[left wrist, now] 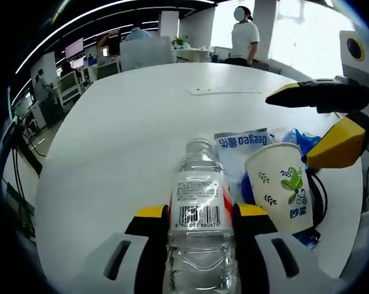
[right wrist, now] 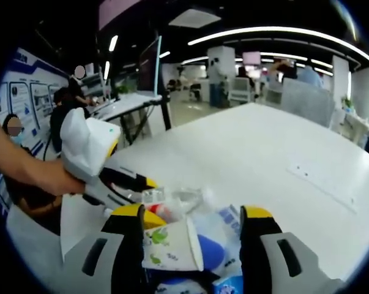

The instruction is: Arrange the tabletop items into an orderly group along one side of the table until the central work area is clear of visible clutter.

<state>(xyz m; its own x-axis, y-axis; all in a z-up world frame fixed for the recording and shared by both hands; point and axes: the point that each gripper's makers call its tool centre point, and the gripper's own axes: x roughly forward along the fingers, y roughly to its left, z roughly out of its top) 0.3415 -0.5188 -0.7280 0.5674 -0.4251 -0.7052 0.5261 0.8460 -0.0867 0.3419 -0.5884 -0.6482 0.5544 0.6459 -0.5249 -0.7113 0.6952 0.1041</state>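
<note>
- Nearest the lens, your left hand-held gripper (left wrist: 201,215) was clamped on a clear water bottle (left wrist: 197,208), held low by the other items, probably to set it down in the group.
- Just right of the bottle stood a paper cup (left wrist: 281,185) against a blue-and-white packet (left wrist: 242,144), near the white surface's (left wrist: 129,135) edge.
- Your right hand-held gripper (right wrist: 193,228) stood wide around that paper cup (right wrist: 170,246), not visibly pinching.
- The right gripper view alone showed your forearm (right wrist: 25,165); the left gripper view alone showed the bottle's barcode (left wrist: 199,215).
</note>
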